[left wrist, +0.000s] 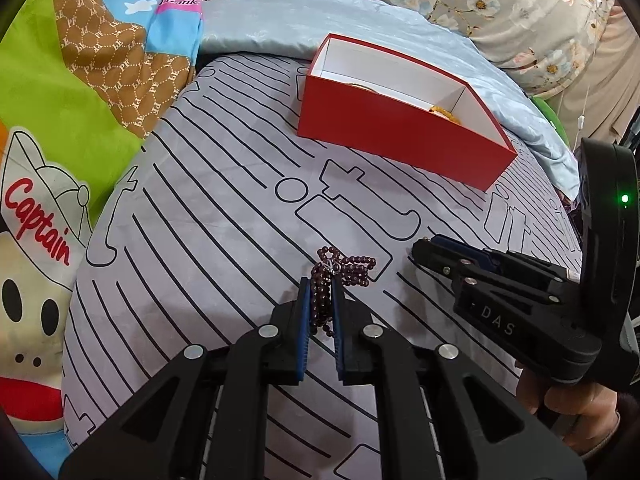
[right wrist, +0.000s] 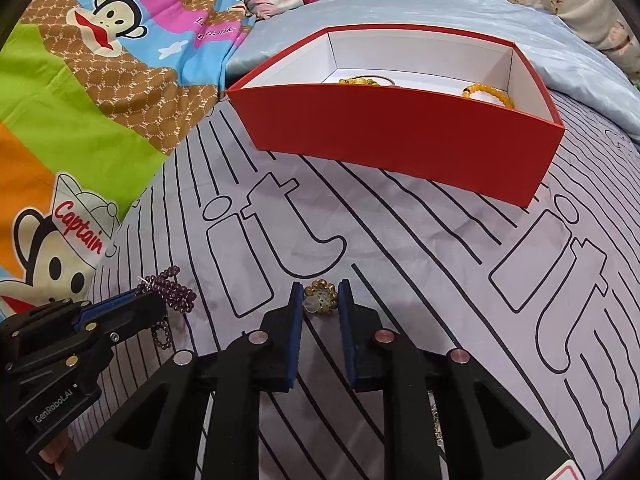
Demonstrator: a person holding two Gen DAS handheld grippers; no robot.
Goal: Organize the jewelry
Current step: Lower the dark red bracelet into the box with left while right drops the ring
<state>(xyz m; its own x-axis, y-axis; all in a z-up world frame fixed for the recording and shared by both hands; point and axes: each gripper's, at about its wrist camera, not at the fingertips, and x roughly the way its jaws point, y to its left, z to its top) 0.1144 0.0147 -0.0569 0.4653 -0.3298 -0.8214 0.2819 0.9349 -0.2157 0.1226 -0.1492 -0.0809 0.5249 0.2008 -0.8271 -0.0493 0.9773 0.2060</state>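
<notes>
My left gripper (left wrist: 321, 282) is shut on a string of dark purple beads (left wrist: 324, 300), which trails onto the grey striped sheet; the right wrist view shows the same beads (right wrist: 178, 294) at its fingertips. My right gripper (right wrist: 320, 286) is closed around a small gold flower-shaped ornament (right wrist: 319, 300) that still rests on the sheet, with the pads at its sides. In the left wrist view the right gripper (left wrist: 424, 250) sits to the right and the ornament is hidden. An open red box (right wrist: 400, 128) (left wrist: 400, 136) stands beyond both, holding yellow bead bracelets (right wrist: 488, 94).
A bright cartoon quilt (right wrist: 80, 100) lies to the left of the grey striped sheet (right wrist: 400, 240). A pale blue blanket (left wrist: 260, 28) and a floral pillow (left wrist: 500, 8) rise behind the box. A hand (left wrist: 568, 400) holds the right gripper's handle.
</notes>
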